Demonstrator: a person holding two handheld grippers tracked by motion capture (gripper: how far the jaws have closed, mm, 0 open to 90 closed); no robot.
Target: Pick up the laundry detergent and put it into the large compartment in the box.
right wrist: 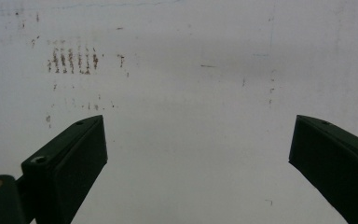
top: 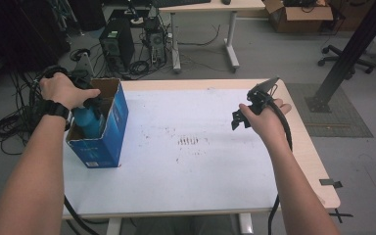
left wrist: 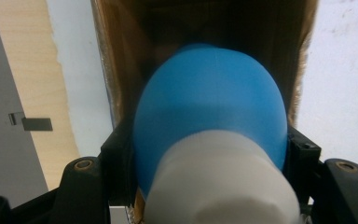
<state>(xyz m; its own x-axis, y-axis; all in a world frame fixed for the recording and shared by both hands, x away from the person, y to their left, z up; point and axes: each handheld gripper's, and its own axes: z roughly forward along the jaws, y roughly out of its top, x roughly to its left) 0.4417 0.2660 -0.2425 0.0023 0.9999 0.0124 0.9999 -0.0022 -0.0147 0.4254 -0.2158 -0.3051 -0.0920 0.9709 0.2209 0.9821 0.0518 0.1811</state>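
— Blue bottle (left wrist: 209, 107) with a white cap (left wrist: 221, 182): where is it?

— Partly inside the open blue cardboard box (top: 108, 127) at the left edge of the tabletop (top: 196, 171). In the high view its blue body (top: 87, 121) stands in the box's mouth. The box's brown inner walls surround it in the left gripper view.

— Who has it?

— The left gripper (left wrist: 209, 154). Its fingers (left wrist: 119, 154) are clamped on either side of the bottle's body, just above the white cap. The person's left hand (top: 63, 90), a black watch on the wrist, holds that gripper over the box.

— And the other side?

— The right gripper (top: 239, 120) hangs above the right half of the tabletop, well apart from the box, in the person's right hand (top: 267, 120). Its fingers (right wrist: 70, 158) are spread wide with nothing between them, and a black cable trails from it along the forearm.

— What lies under it?

— White tabletop surface with a small patch of brownish marks (right wrist: 72, 59) near the middle.

— Anything beyond?

— A second desk (top: 210, 7), a computer tower (top: 116, 44) with tangled cables on the floor, and a cardboard box (top: 298, 14) farther back.
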